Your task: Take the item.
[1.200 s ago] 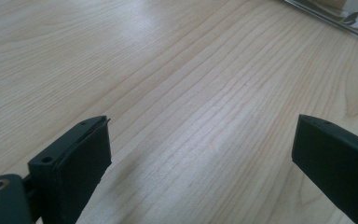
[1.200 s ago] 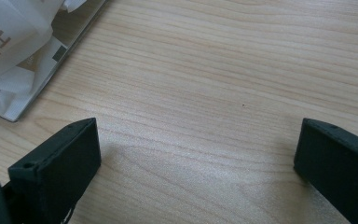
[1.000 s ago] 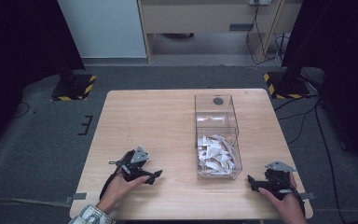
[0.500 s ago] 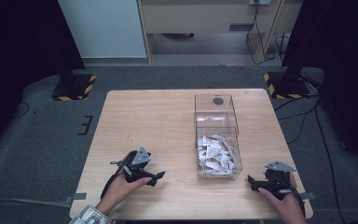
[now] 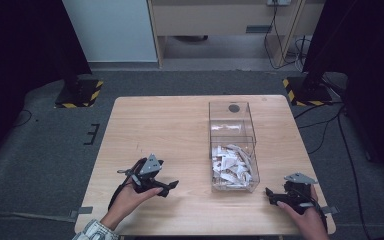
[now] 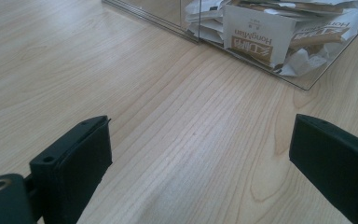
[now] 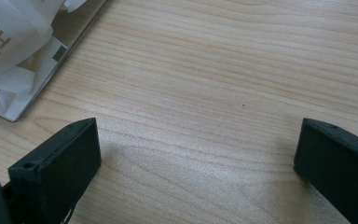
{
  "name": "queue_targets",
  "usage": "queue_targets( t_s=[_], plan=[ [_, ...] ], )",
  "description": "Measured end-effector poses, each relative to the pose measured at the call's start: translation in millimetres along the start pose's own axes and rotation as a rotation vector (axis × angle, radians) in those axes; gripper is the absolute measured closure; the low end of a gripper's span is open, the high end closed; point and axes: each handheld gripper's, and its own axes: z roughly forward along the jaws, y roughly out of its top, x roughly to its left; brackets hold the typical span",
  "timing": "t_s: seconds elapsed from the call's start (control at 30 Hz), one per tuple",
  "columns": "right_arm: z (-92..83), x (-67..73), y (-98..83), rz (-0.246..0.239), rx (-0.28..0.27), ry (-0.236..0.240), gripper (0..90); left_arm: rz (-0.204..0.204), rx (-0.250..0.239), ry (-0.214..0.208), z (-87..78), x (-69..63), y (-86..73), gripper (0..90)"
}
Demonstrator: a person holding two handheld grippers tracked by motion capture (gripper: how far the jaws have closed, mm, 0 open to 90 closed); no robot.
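A clear plastic box (image 5: 232, 145) stands on the wooden table (image 5: 170, 130), divided in two; its near half holds several white paper packets (image 5: 230, 167). My left gripper (image 5: 169, 187) lies low over the table left of the box, jaws wide apart with bare wood between them (image 6: 200, 154). The packets (image 6: 256, 32) show through the box wall ahead of it. My right gripper (image 5: 270, 194) rests near the front right corner, open and empty (image 7: 198, 158), with the box corner and packets (image 7: 14, 56) at its upper left.
The far half of the box (image 5: 230, 117) holds a small dark round thing. The table's front edge (image 5: 205, 232) runs just behind both hands. Black stands with yellow-striped bases (image 5: 77, 92) sit on the floor beyond the table's far corners.
My left gripper has slid slightly toward the front of the table. The right gripper has stayed put.
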Motion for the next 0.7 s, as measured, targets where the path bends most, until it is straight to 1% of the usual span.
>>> queue_targets(
  t_s=[0.07,0.1,0.13,0.2,0.27,0.3,0.33,0.4,0.43,0.47,0.5,0.7],
  plan=[
    [0.0,0.0,0.0,0.000,0.000,0.000,0.8,-0.003,-0.009,-0.008,-0.1,-0.1,4.2,4.9],
    [0.0,0.0,0.0,0.000,0.000,0.000,0.8,0.009,-0.007,-0.013,-1.0,-1.0,10.0,4.8],
    [0.0,0.0,0.0,0.000,0.000,0.000,0.8,0.009,-0.007,-0.013,-1.0,-1.0,10.0,4.8],
    [0.0,0.0,0.0,0.000,0.000,0.000,0.8,0.026,-0.007,-0.018,-2.5,-1.5,17.1,4.7],
    [0.0,0.0,0.0,0.000,0.000,0.000,0.8,0.035,-0.011,-0.017,-3.8,-1.5,22.7,4.8],
    [0.0,0.0,0.0,0.000,0.000,0.000,0.8,0.042,-0.014,-0.020,-4.6,-1.1,28.9,4.8],
    [0.0,0.0,0.0,0.000,0.000,0.000,0.8,0.042,-0.014,-0.020,-4.6,-1.1,28.9,4.7],
    [0.0,0.0,0.0,0.000,0.000,0.000,0.8,0.049,-0.015,-0.020,-5.0,-0.3,35.1,4.7],
    [0.0,0.0,0.0,0.000,0.000,0.000,0.8,0.062,-0.010,-0.024,-4.9,-0.5,41.2,4.5],
    [0.0,0.0,0.0,0.000,0.000,0.000,0.8,0.062,-0.010,-0.024,-4.9,-0.5,41.2,4.5],
    [0.0,0.0,0.0,0.000,0.000,0.000,0.8,0.071,-0.007,-0.025,-4.8,-1.1,44.9,4.5],
    [0.0,0.0,0.0,0.001,0.000,0.000,0.8,0.096,-0.008,-0.021,-3.4,-2.8,59.7,4.4]
  ],
)
